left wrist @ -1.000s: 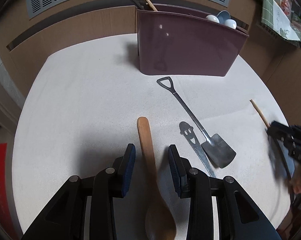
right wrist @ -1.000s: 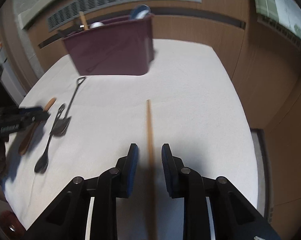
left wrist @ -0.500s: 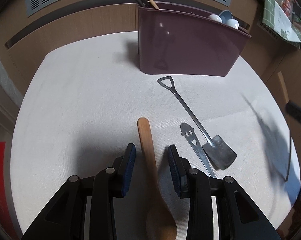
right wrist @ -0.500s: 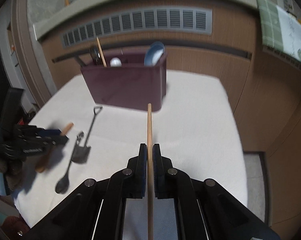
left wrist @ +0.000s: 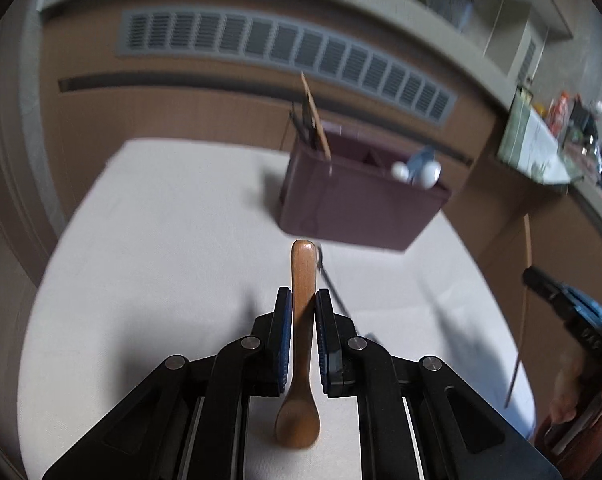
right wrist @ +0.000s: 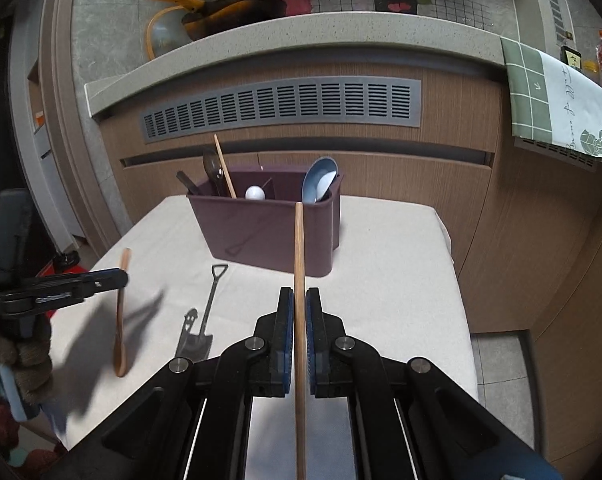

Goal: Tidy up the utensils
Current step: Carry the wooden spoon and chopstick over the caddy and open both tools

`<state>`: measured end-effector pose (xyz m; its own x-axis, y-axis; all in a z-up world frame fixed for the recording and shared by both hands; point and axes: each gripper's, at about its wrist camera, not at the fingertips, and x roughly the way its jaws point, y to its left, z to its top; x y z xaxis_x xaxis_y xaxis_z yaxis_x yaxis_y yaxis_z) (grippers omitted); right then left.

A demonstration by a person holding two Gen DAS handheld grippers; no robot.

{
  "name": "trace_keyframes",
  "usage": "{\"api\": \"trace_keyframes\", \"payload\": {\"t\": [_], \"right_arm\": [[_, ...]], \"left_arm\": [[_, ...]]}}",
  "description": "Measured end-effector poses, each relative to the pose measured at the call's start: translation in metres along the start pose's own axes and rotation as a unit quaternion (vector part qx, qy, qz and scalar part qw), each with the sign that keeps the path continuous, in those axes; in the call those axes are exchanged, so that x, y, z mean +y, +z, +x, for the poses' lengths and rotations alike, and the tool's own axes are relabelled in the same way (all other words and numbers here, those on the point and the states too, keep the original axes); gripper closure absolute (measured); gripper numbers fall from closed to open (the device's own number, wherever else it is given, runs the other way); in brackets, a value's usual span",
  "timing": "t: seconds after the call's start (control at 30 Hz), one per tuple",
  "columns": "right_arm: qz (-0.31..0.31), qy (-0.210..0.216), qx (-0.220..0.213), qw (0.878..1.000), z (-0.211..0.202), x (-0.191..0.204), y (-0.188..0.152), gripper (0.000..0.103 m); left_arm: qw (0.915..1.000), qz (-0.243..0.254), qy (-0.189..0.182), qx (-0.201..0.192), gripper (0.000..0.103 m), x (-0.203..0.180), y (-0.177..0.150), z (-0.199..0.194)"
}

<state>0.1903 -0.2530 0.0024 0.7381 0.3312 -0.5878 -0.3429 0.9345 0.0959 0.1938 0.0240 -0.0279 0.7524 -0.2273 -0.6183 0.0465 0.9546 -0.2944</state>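
Left tool (left wrist: 301, 312): jaws closing, pinching wooden spoon (left wrist: 301, 344), lifted.
Right tool (right wrist: 300, 312): pressed together on chopstick (right wrist: 299, 280).
Holder (right wrist: 269, 232): maroon, on bench (right wrist: 397, 264).

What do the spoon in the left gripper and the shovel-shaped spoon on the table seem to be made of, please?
The spoon looks like wood: warm brown, smooth, with a slight sheen, perhaps lacquered. The shovel-shaped spoon appears to be metal, probably steel: thin, dark grey, dully reflective.
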Motion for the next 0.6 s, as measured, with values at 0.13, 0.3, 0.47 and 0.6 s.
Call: {"api": "trace_keyframes", "payload": {"t": [0.13, 0.3, 0.47, 0.6], "right_arm": [[0.009, 0.001, -0.006, 1.0, 0.001, 0.001, 0.003, 0.099], [0.014, -0.004, -0.021, 1.0, 0.0, 0.0, 0.011, 0.098], [-0.009, -0.012, -0.115, 0.993, -0.033, 0.01, 0.071, 0.099], [0.002, -0.032, -0.216, 0.976, -0.058, 0.01, 0.142, 0.099]], "left_arm": [[0.9993, -0.006, -0.019, -0.031, 0.091, 0.0, 0.006, -0.015], [0.9981, 0.0, -0.042, -0.045, 0.091, -0.011, 0.02, -0.02], [0.9845, 0.018, -0.087, -0.151, 0.091, -0.041, 0.09, -0.067], [0.9687, 0.039, -0.102, -0.223, 0.091, -0.066, 0.145, -0.091]]}}
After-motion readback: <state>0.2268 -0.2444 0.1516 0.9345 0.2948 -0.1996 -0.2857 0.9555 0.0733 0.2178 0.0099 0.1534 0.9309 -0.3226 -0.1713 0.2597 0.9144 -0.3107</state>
